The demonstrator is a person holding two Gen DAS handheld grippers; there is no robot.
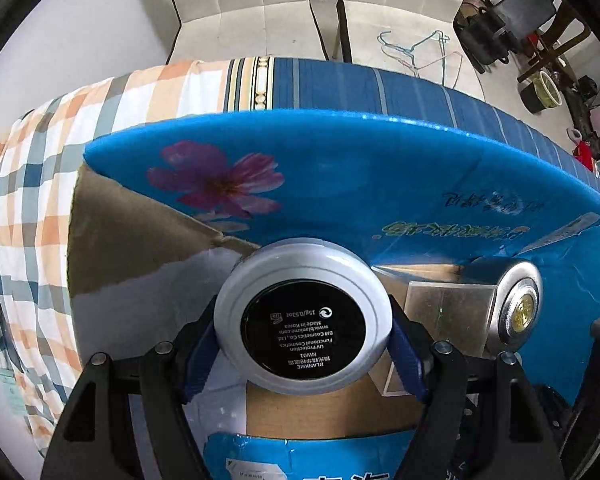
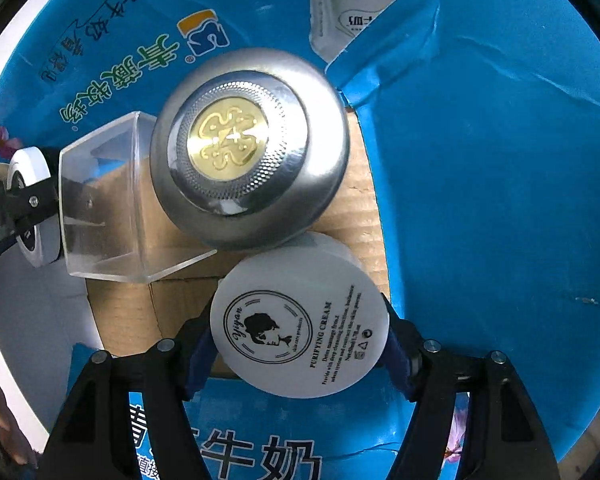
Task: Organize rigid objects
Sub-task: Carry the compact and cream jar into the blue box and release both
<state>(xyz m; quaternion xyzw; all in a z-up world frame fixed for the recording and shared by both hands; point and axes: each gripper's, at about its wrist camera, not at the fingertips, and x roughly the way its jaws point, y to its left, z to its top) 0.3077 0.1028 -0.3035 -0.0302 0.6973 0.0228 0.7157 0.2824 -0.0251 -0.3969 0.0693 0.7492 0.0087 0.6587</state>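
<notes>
Blue glossy cardboard milk box (image 2: 500,200), flaps splayed, takes everything; its brown corrugated floor is already crowded, so either jar could tip or knock a neighbour as I let go. Beside it, the clear acrylic block (image 2: 104,208) is slick and sharp-edged, touching the domed silver metal jar with the gold emblem (image 2: 248,148). My right hand-held gripper (image 2: 300,344) spans the smooth white round cream jar (image 2: 300,316), pads at its sides, grip possibly loosening. My left hand-held gripper (image 1: 304,340) clasps the grey round compact with the black label (image 1: 303,324), low in the box's left part.
</notes>
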